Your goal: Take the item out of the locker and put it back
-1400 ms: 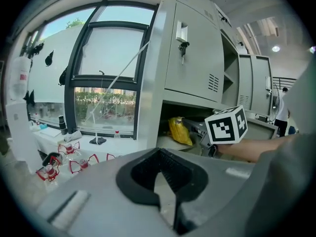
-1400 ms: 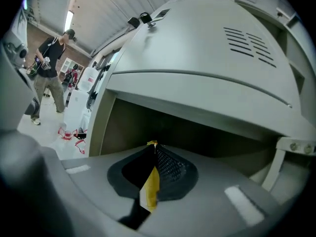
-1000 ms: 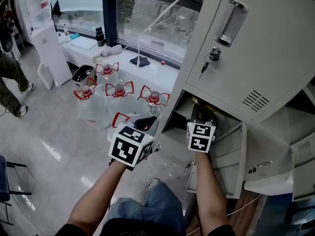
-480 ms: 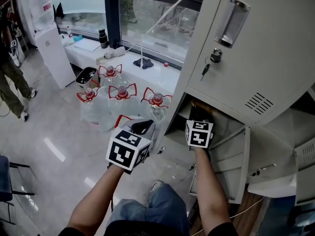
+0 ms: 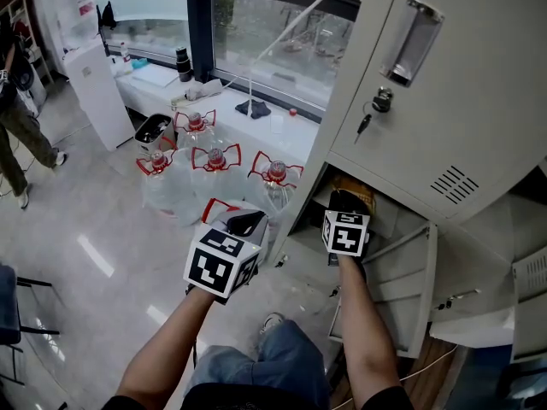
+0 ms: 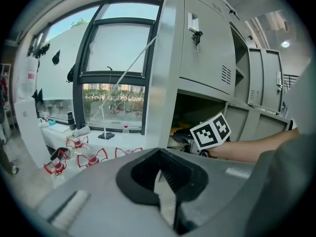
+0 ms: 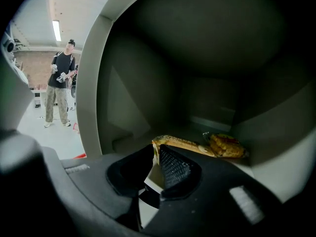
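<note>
Right gripper (image 5: 346, 205) was reaching into the open compartment (image 7: 148, 93) of the grey locker (image 5: 461, 118). Its jaws had just been opening. Only a narrow slit stood between them, and the end of the yellow packet (image 7: 185, 144) lay right at their tips, not visibly pinched. Left gripper (image 5: 246, 223) hung outside the locker, jaws together and empty, above the water bottles (image 5: 214, 165) on the floor.

I judged that the putting-back step was nearly finished, because the packet lay flat on the floor of the compartment, with another wrapped snack (image 7: 228, 147) just beside it. The next move would call for a slightly wider opening, then a straight pull backward, so that the tips did not drag the packet out again.

Room for this was limited. The frame post (image 7: 91, 83) of the compartment stood close on the left and the roof was low above. The lower door (image 5: 402, 284) hung open just beside the right forearm.
</note>
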`<state>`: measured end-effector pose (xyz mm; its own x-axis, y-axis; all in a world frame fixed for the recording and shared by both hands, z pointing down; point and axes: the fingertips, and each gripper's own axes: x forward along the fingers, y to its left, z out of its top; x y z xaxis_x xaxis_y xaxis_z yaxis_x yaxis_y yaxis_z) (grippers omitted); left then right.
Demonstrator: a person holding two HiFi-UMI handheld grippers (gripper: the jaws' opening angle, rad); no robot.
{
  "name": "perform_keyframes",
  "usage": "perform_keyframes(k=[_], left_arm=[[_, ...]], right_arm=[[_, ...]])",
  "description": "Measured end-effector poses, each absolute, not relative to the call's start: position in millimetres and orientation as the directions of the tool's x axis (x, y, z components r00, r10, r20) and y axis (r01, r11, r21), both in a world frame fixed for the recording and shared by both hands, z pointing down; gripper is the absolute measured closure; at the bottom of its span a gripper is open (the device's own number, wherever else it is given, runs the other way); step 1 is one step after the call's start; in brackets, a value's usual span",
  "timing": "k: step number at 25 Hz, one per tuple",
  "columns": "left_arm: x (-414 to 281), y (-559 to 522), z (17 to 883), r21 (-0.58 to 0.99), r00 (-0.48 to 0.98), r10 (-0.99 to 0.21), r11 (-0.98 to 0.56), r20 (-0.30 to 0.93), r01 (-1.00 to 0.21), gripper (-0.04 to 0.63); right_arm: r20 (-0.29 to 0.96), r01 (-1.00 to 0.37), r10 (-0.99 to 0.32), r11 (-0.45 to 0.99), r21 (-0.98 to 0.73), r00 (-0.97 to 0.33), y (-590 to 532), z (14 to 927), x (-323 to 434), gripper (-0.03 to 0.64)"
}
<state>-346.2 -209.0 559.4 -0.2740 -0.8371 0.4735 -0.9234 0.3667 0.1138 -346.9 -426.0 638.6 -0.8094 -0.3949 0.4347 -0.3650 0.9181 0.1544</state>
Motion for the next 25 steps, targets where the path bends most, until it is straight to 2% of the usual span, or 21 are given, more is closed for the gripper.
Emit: perform_keyframes(k=[11,25], left_arm=[[-345.6,-194.5,545.2,0.114,-0.281,-0.826,0.38,0.489,-0.918,0.594],[-329.9,-163.7,505.6,0.143,-0.275,-0.825,0.389,0.494,-0.91,0.594]], right_arm=[[0.487,-0.358,-0.37,0.926,0.123,-0.791,-413.6,636.8,-341.0,0.485],[0.495,-0.361,-0.363,0.927,0.102,-0.79,-372.1,589.0,-303.3,0.485]])
